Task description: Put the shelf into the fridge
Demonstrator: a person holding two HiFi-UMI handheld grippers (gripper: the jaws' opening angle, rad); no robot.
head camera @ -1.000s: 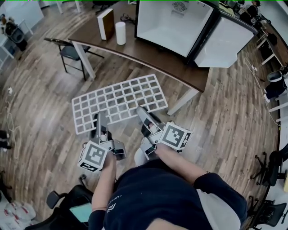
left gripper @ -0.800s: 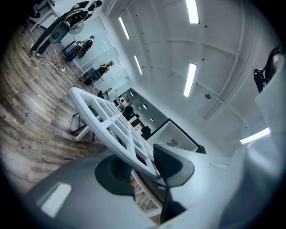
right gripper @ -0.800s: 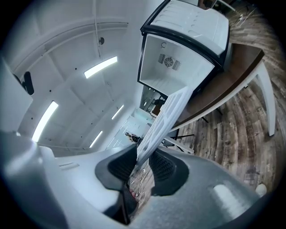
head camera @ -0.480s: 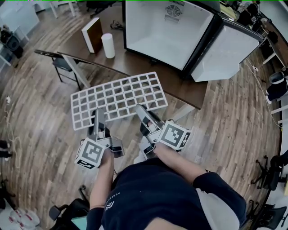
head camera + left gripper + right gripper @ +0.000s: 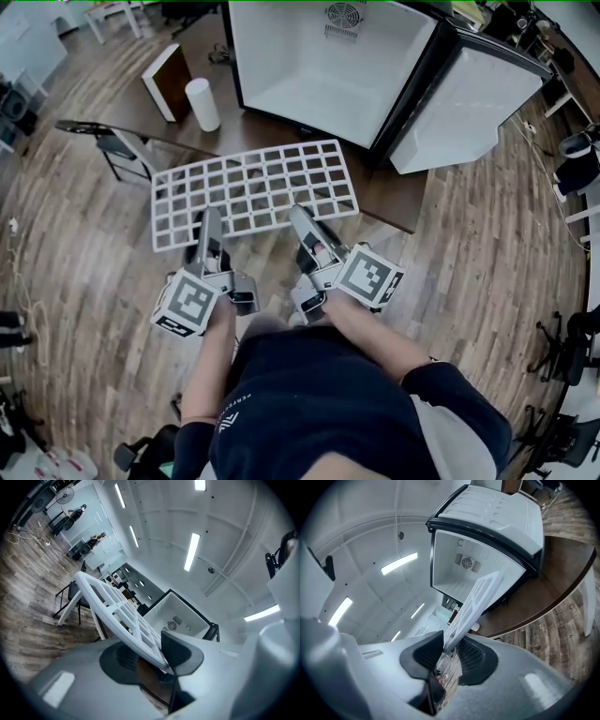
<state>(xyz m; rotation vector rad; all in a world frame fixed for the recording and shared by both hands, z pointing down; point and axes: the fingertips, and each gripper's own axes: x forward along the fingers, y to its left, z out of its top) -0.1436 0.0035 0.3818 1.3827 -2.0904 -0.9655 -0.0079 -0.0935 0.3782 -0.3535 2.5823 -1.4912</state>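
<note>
Wood-floor office, brown desk [image 5: 392, 192] carrying open fridge [image 5: 309, 70]. White grid shelf [image 5: 253, 187] held level over desk edge, short of fridge mouth. Left gripper [image 5: 208, 223], right gripper [image 5: 302, 216]: fingers pinching near rim. Probably light, stiff, slick; best gripped at the rim, two spread points.

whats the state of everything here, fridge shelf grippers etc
fridge: door open, no shelf inside
shelf: lifted flat, outside the fridge
left gripper: shut on shelf's near edge
right gripper: shut on shelf's near edge
white cylinder: upright on table
</note>
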